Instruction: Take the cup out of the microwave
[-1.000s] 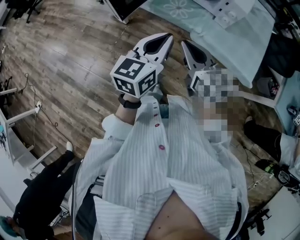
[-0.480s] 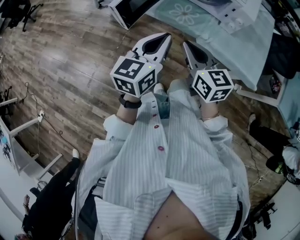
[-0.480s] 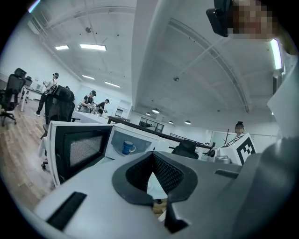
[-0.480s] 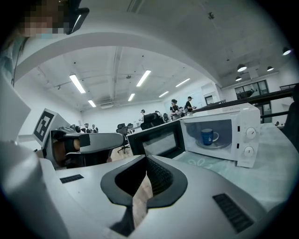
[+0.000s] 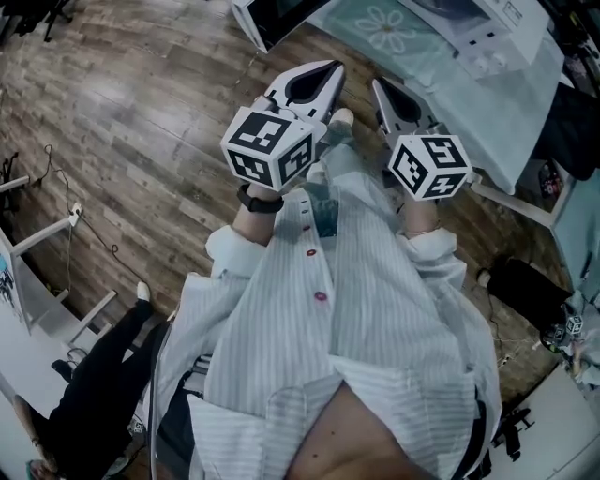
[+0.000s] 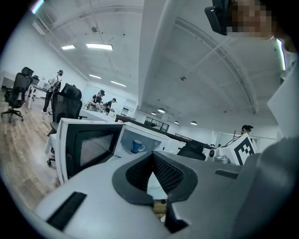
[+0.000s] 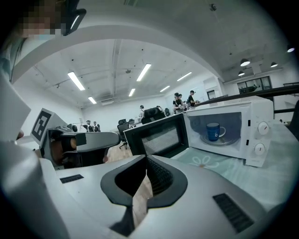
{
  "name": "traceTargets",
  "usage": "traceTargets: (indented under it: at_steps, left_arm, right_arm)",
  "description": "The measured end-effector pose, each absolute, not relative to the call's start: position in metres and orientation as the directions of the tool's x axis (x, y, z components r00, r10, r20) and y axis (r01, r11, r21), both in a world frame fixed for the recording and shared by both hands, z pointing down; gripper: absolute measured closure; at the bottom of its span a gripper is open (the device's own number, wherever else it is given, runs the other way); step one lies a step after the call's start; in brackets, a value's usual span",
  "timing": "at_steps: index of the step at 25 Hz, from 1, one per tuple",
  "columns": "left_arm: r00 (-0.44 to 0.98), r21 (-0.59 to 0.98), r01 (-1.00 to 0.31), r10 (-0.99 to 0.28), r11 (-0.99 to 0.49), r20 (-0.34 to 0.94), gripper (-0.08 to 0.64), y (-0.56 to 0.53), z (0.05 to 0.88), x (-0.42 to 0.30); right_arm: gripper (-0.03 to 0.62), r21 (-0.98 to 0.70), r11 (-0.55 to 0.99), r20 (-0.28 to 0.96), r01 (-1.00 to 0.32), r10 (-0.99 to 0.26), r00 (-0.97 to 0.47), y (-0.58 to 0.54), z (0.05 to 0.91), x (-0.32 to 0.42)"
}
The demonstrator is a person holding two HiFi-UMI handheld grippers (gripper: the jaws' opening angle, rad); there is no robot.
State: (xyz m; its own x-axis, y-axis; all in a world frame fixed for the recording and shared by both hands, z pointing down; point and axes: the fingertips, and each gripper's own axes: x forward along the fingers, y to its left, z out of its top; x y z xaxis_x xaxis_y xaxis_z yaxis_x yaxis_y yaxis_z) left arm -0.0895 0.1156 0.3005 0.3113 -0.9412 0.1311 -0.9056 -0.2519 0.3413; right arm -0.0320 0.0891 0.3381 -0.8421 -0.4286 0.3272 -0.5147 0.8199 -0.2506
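- Right gripper view: blue cup (image 7: 215, 132), white mark, handle rightward, upright on the plate (image 7: 220, 142) inside the open microwave (image 7: 258, 135).
- Jaws of left hand-held gripper (image 6: 153, 154) and right hand-held gripper (image 7: 146, 158): together, nothing between.

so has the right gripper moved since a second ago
Yes, a little. In the head view the right gripper has edged nearer the microwave on the table ahead. Its jaws are shut with nothing between them.
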Motion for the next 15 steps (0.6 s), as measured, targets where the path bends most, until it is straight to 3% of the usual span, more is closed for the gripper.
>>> traceTargets:
  at_steps: [15]
  left_arm:
    - [0.380,0.359,-0.882,-0.912,-0.306,0.156,0.552,0.027,0.312,-0.094]
  right_arm:
    - [0.558,-0.309,0.778,0.351,-0.547,-0.441,-0.826,0.005,0.358,-0.055]
